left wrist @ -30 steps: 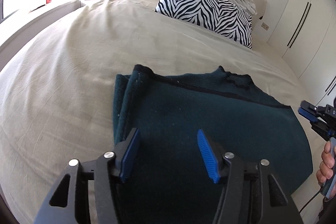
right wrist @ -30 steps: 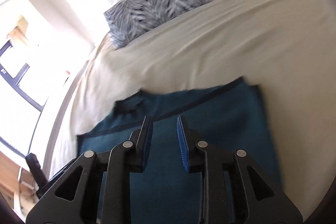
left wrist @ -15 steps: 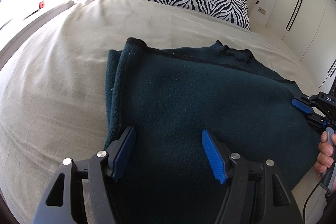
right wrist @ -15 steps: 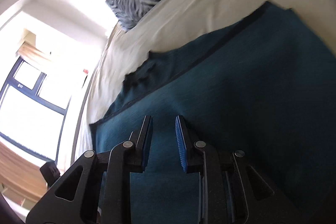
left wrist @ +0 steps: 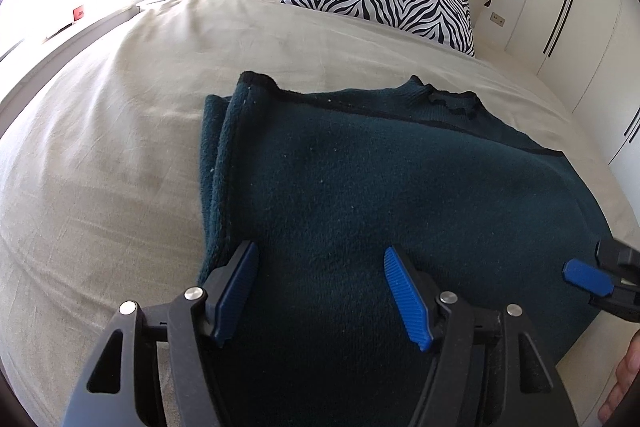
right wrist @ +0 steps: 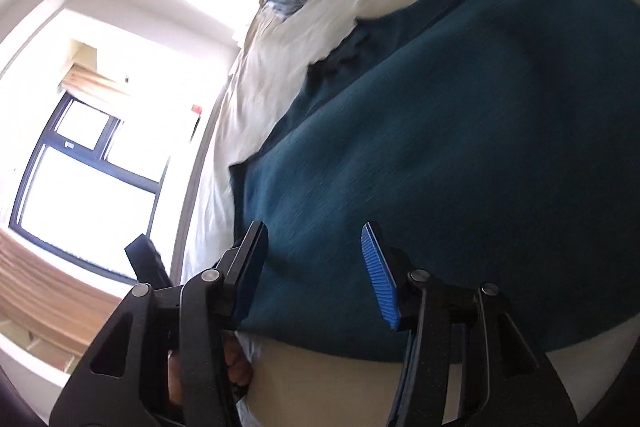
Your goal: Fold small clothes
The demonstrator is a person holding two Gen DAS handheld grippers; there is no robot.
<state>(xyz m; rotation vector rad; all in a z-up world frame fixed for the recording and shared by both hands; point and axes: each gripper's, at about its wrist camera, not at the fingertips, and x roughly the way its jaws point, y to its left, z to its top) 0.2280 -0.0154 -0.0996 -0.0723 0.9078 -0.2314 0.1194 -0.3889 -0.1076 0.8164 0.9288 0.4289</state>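
Both the left gripper [left wrist: 320, 287] and right gripper [right wrist: 316, 275] are hovering spread wide and empty over the near hem of the dark teal fleece garment [left wrist: 400, 195] lying directly ahead, probably needing both corners pinched evenly before folding forward.

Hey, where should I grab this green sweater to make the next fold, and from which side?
Probably the near hem of the sweater, which lies flat on the bed closest to both grippers. Come in low from the near side, the left gripper at the stacked left edge and the right gripper at the right corner; both are open. The collar end lies far away, toward the pillow.
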